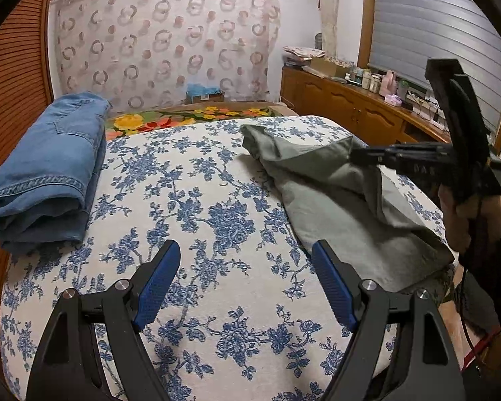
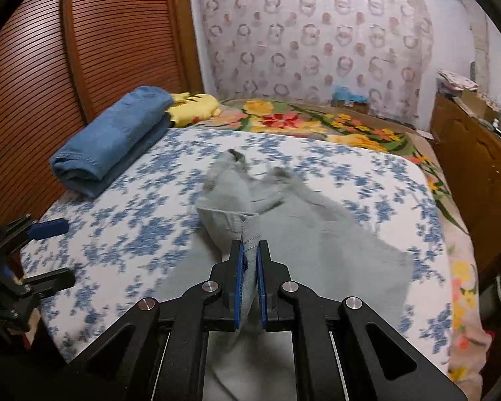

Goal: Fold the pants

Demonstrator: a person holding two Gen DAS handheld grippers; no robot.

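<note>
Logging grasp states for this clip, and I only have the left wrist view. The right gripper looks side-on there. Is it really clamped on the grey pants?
Observer: Yes. The right gripper is shut on a stitched edge of the grey pants.
Operator: Anything behind the folded jeans?
Observer: A yellow plush toy lies just beyond the folded jeans.
Operator: And the left gripper?
Observer: The left gripper is open, holding nothing, over the bed's near-left corner.
</note>
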